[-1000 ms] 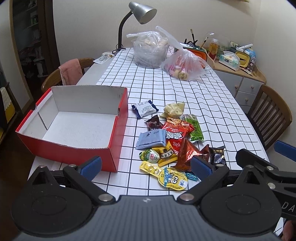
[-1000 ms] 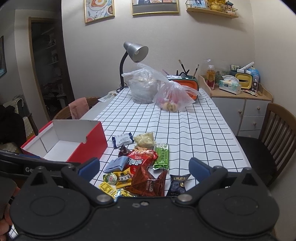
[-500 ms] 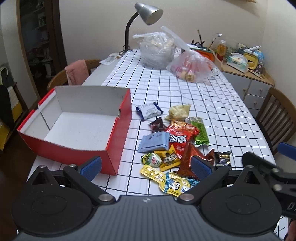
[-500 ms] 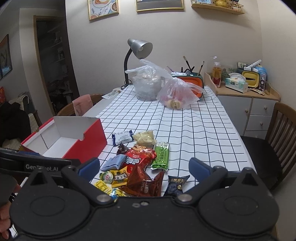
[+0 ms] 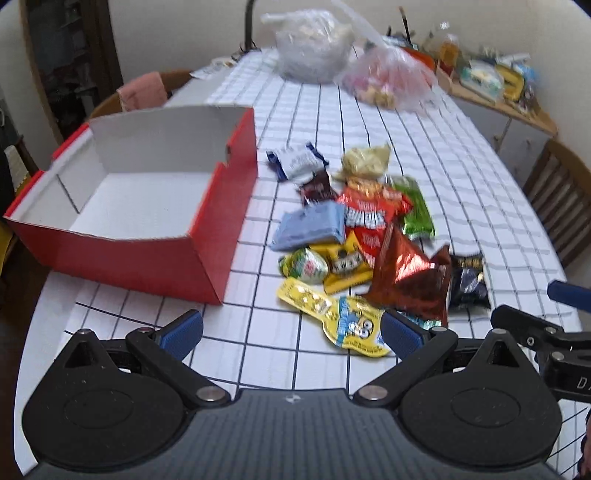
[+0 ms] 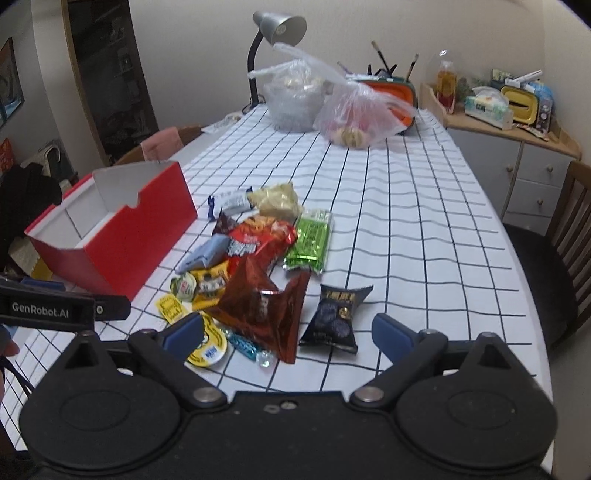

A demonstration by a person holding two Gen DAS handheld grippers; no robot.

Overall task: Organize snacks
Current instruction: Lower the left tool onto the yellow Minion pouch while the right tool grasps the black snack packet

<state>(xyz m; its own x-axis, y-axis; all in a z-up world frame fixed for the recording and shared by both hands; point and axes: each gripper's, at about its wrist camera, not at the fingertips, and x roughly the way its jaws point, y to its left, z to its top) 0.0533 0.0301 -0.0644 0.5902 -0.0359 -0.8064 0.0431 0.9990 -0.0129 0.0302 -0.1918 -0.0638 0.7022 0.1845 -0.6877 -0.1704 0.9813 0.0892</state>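
Both grippers, left [image 5: 291, 330] and right [image 6: 286, 332], have dipped closer to the snacks [image 5: 354, 236], jaws apart and empty. Nothing is sorted yet: the box [image 5: 207, 266] at ten o'clock holds nothing.

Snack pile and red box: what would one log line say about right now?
left gripper: open, empty | right gripper: open, empty | red box: empty | snack pile: loose on table beside box | step: nothing picked yet

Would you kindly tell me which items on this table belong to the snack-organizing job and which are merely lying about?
Part of the job:
red box, empty inside
snack pile, including the green packet, dark blue packet and red foil bag
left gripper and right gripper, both open

Just lying about:
desk lamp
two plastic bags
orange container
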